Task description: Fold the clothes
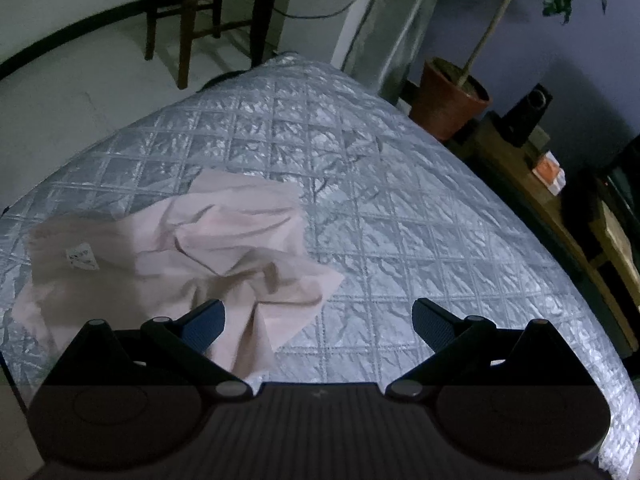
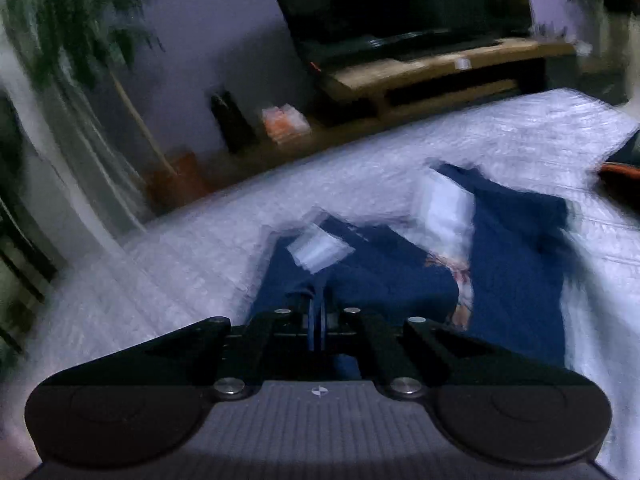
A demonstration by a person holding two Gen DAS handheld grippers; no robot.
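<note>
A crumpled pale pink garment [image 1: 192,256] with a white label lies on the silver quilted bed cover [image 1: 400,216], left of centre in the left wrist view. My left gripper [image 1: 318,318] is open and empty, just above the garment's near corner; its left finger overlaps the cloth. In the blurred right wrist view a dark blue garment [image 2: 380,272] with white patches lies on the quilt [image 2: 180,280]. My right gripper [image 2: 318,312] is shut on a fold of the blue garment.
A wooden chair [image 1: 200,12] stands on the floor beyond the bed. A potted plant [image 1: 448,96], a speaker [image 1: 528,116] and a low wooden TV bench [image 2: 432,76] with a television line the bed's far side. An orange-trimmed item [image 2: 620,172] lies at the right.
</note>
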